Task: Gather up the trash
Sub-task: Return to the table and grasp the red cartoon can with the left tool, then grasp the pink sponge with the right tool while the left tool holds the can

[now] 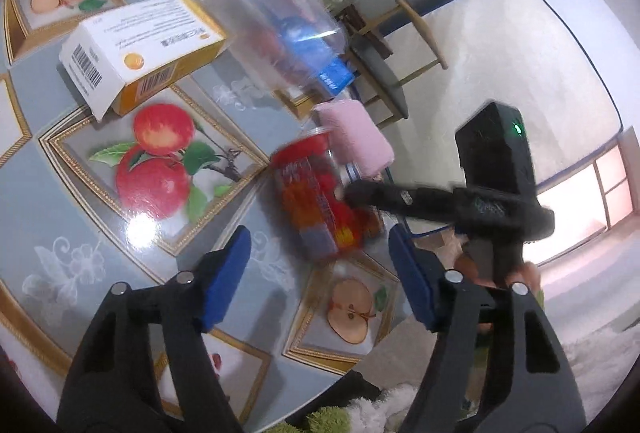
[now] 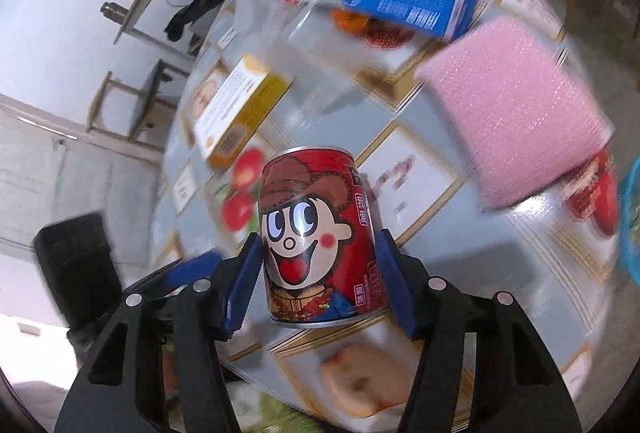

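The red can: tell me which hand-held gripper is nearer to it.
Right. The right hand-held gripper has the red can between its blue pads, which sit against its sides. The left hand-held gripper is just short of it, jaws open and empty.

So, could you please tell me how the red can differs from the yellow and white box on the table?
The red can is a cylinder standing upright; the yellow and white box is rectangular and lies flat. The can bears a cartoon face, the box printed text and a barcode. The can sits between the blue pads of the right gripper, which appear to press on its sides; nothing holds the box. Both rest on the fruit-patterned table.
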